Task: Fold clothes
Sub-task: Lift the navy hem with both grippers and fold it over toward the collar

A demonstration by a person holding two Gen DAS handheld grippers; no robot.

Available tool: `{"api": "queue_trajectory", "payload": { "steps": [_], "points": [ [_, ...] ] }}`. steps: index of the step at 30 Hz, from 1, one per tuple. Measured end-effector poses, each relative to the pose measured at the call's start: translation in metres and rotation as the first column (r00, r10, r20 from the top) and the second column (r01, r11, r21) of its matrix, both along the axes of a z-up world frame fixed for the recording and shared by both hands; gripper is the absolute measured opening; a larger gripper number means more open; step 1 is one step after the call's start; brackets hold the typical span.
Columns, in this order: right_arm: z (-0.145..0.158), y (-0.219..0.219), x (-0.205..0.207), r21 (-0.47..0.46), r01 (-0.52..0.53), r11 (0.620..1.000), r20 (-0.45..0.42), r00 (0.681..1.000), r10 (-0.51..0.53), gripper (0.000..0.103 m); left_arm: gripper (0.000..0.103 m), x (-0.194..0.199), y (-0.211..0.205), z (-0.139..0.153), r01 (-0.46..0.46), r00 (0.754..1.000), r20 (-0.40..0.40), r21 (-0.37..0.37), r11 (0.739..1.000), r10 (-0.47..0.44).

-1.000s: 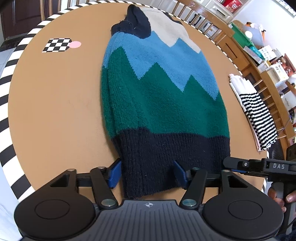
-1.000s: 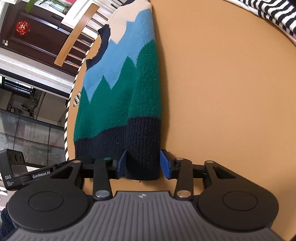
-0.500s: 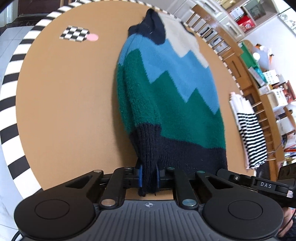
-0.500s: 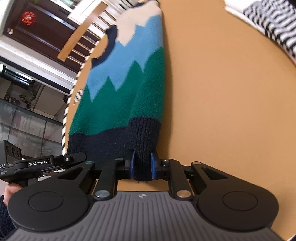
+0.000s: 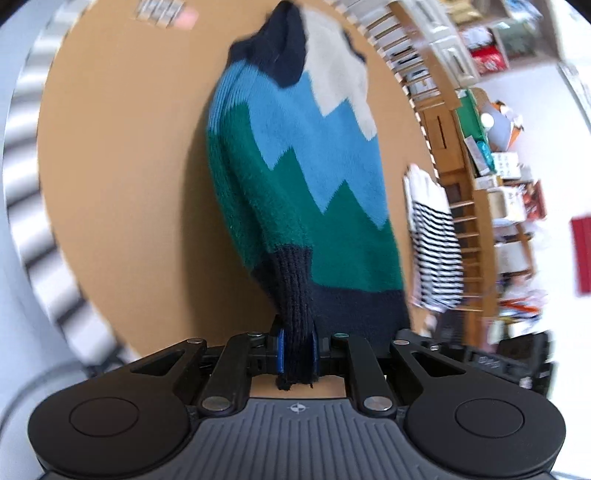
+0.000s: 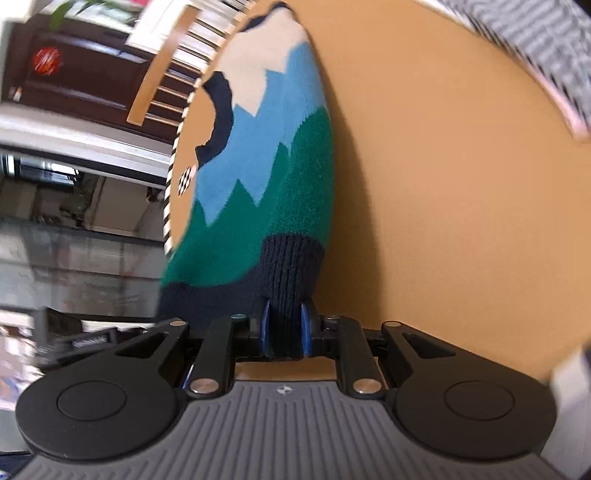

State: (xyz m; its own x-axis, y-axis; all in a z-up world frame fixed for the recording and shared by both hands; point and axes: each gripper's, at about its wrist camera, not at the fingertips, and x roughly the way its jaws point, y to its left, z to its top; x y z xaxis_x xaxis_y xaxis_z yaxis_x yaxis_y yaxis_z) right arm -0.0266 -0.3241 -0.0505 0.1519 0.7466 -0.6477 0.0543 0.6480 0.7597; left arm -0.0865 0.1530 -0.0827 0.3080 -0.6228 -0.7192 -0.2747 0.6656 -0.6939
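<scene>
A knitted sweater [image 5: 303,177] with cream, light blue, green and navy zigzag bands lies lengthwise on the round brown table [image 5: 122,177], collar at the far end. My left gripper [image 5: 295,350] is shut on the navy ribbed hem at its left corner, which is lifted off the table. In the right wrist view the same sweater [image 6: 280,177] rises toward me, and my right gripper [image 6: 284,334] is shut on the hem's right corner. Both views are motion-blurred.
A folded black-and-white striped garment [image 5: 436,236] lies at the table's right side, also seen as the striped garment [image 6: 535,48] at top right. A checkered marker [image 5: 159,11] sits at the far left. Wooden chairs [image 5: 454,177] and cluttered shelves ring the table.
Both grippers went from open around the hem to shut on it, then lifted it; the near end of the sweater has risen off the table and bunched.
</scene>
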Motion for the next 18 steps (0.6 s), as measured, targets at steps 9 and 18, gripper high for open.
{"api": "queue_trajectory", "payload": {
  "steps": [9, 18],
  "points": [
    [0.086, -0.020, 0.012, 0.147, 0.018, 0.989, 0.106, 0.994, -0.034, 0.017, 0.014, 0.002, 0.001, 0.094, -0.076, 0.979, 0.191, -0.011, 0.997, 0.076],
    [0.115, -0.003, 0.143, 0.198, -0.002, 0.980, 0.271, 0.961, -0.053, 0.017, 0.014, 0.107, -0.006, 0.131, -0.280, 0.917, 0.305, 0.038, 0.959, 0.256]
  ]
}}
